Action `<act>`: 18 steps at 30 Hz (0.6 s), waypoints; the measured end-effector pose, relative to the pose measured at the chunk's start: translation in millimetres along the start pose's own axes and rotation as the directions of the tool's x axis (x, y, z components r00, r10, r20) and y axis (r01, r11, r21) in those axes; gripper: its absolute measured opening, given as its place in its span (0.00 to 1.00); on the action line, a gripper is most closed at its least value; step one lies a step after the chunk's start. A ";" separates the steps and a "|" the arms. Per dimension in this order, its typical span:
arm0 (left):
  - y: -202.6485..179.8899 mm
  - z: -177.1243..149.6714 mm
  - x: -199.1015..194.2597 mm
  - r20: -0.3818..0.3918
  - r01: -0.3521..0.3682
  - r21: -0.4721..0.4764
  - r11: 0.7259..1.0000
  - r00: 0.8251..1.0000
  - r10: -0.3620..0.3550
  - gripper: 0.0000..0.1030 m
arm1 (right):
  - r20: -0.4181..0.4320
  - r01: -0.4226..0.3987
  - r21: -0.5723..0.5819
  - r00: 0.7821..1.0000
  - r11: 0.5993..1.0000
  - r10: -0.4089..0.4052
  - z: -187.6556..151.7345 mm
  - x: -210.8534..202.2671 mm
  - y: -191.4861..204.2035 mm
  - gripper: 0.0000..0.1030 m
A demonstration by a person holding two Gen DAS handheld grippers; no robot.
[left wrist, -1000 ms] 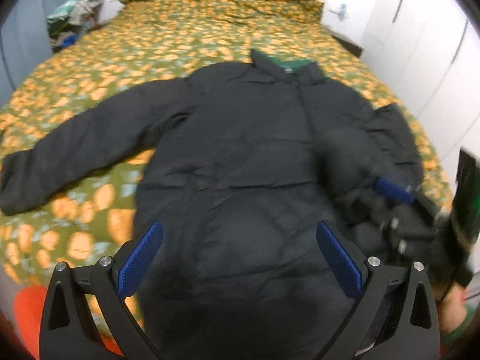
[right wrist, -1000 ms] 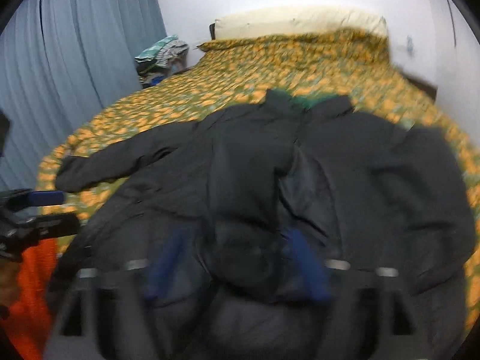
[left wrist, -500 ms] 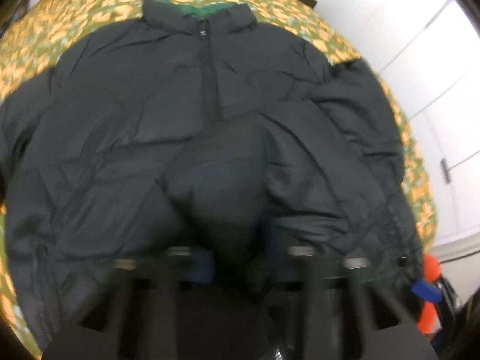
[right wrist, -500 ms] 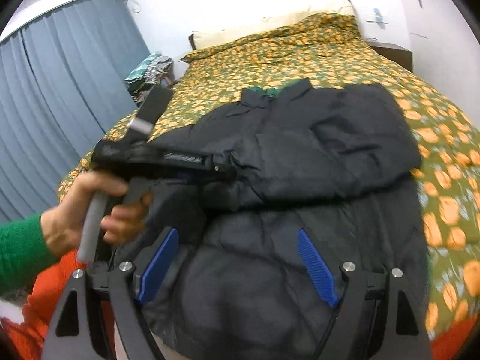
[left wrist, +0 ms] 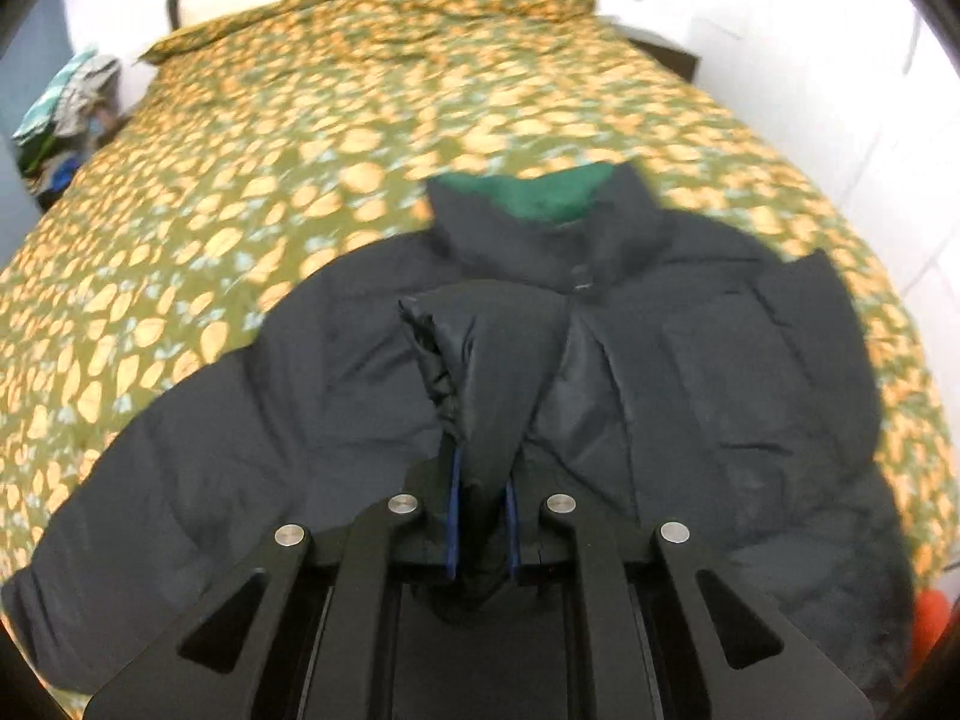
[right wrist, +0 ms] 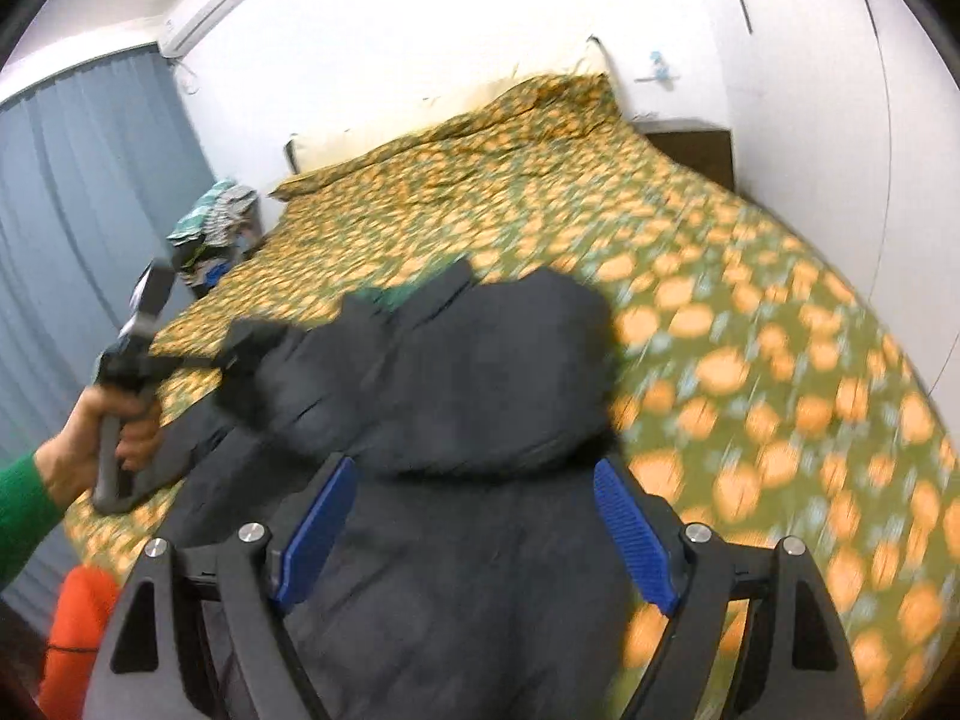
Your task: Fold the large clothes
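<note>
A black padded jacket (left wrist: 690, 372) lies face up on a bed (left wrist: 312, 138) covered with a green spread printed in orange, its green-lined collar (left wrist: 528, 198) pointing toward the pillows at the head of the bed. The left gripper (left wrist: 480, 516) has just been closing, and its blue pads now pinch a bunched fold of the jacket's black cloth, apparently a sleeve end, which rises from between the jaws and drapes over the jacket's chest just below the collar. In the right wrist view a hand (right wrist: 99, 438) in a green sleeve holds that gripper's grey handle beside the jacket's left edge, with dark cloth stretched from its tip. The right gripper (right wrist: 474, 522) hangs over the jacket's lower body with its jaws spread wide; its blue pads (right wrist: 315, 528) stand apart with only the flat jacket seen beneath them and nothing gripped. The jacket's far sleeve (left wrist: 816, 324) lies folded inward over the body. A heap of clothes (right wrist: 216, 228) sits beside the bed near the blue curtain (right wrist: 78, 228). Something orange (right wrist: 78, 630) shows at the foot of the bed.
</note>
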State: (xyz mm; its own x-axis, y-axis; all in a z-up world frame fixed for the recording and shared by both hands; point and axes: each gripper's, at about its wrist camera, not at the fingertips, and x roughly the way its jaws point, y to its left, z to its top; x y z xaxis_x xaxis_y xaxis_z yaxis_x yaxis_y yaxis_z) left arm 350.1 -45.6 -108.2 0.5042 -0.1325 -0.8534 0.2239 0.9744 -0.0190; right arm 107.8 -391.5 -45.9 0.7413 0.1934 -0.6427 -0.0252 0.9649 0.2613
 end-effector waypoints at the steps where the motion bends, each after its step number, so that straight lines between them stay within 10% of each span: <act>1: 4.5 -2.1 7.5 -0.006 -0.006 -0.009 1.000 1.000 0.006 0.10 | -0.005 0.012 -0.005 1.000 1.000 -0.012 9.7 9.7 -5.0 0.81; 9: 46.8 -12.5 34.5 -0.012 -0.073 -0.099 0.992 0.997 0.072 0.11 | -0.105 0.026 -0.003 0.994 1.000 -0.026 76.1 120.1 -16.9 0.76; 18: 66.5 -14.9 63.6 -0.027 -0.071 -0.111 0.991 0.997 0.068 0.14 | -0.297 -0.013 -0.112 0.955 0.994 -0.021 53.2 235.5 3.4 0.76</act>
State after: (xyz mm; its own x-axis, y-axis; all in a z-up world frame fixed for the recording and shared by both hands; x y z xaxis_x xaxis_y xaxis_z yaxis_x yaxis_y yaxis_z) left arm 384.6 13.5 -171.5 0.4953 -0.0607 -0.8666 0.0934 0.9955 -0.0164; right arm 318.0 -352.1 -158.1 0.5094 0.2171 -0.8327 -0.1098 0.9761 0.1874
